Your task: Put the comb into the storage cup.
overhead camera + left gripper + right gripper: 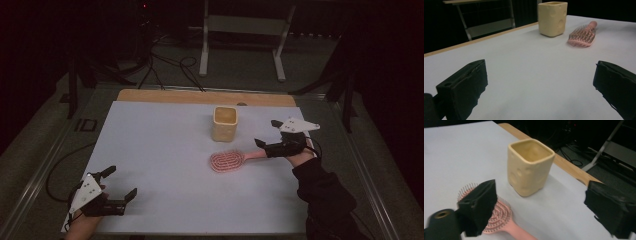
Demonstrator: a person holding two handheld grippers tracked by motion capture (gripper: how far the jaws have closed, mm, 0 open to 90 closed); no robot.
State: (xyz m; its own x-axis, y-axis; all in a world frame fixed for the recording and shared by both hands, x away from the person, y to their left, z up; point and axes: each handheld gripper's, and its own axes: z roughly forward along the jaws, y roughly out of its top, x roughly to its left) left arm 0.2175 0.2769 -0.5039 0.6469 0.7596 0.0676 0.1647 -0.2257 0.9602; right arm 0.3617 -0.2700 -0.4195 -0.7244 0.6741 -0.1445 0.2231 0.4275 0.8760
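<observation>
At the near left corner of the worktop (150,150) the left tool (120,185) rests low with its jaws spread wide and nothing between them; it is well apart from everything else. Toward the middle, a little nearer to the far edge, stands a yellow cup (224,123), upright, with a squarish mouth and small dents in its walls, and it looks empty inside. Just in front of the cup, toward the near edge, lies a pink hairbrush (227,161) with its bristles up, the oval head to the left and the handle going out toward the right edge; the brush and the cup are near but not touching. At the right, the right tool (266,134) hangs over the handle end of the brush, its jaws open, and it holds nothing yet; in the right gripper view one jaw is above the brush head and the other is off beside the cup. I judge that the brush is the thing to be picked up. It should be light and stiff, of hard plastic that can slip a little, and the vented head is wide and awkward. The handle is the better place to take hold, close to the neck, so that the head does not swing down.
</observation>
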